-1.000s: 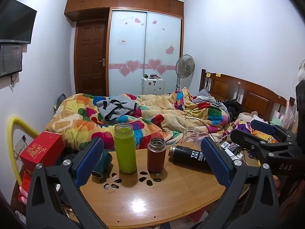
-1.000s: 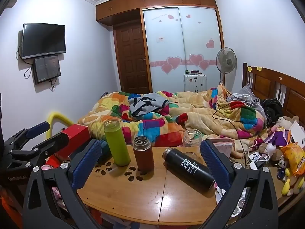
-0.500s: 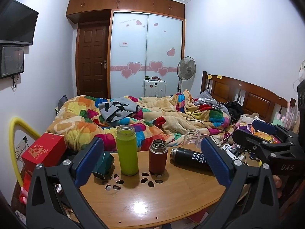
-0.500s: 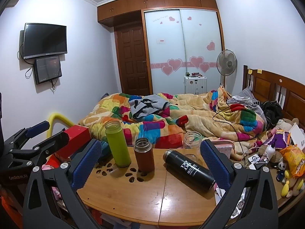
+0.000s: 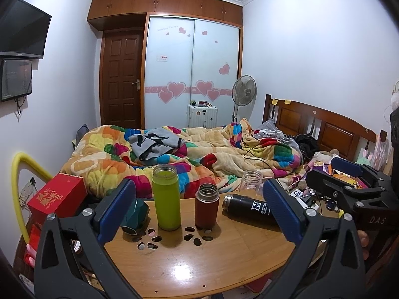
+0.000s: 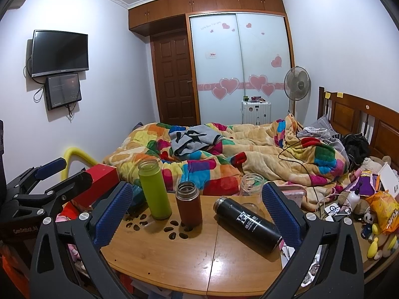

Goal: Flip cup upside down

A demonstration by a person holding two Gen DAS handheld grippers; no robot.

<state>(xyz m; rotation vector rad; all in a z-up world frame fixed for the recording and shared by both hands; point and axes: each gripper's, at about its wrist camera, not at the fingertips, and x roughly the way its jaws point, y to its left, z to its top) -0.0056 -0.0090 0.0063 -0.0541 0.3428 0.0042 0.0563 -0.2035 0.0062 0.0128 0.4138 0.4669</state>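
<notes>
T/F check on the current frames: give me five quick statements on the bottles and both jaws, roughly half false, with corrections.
1. The green bottle stands upright with no lid. True.
2. The black bottle stands upright. False: it lies on its side on the table.
3. The left gripper holds the brown bottle. False: its jaws are open and empty.
4. The right gripper is open and grips nothing. True.
5. The clear jar lies tipped over. False: it stands upright at the table's far edge.
</notes>
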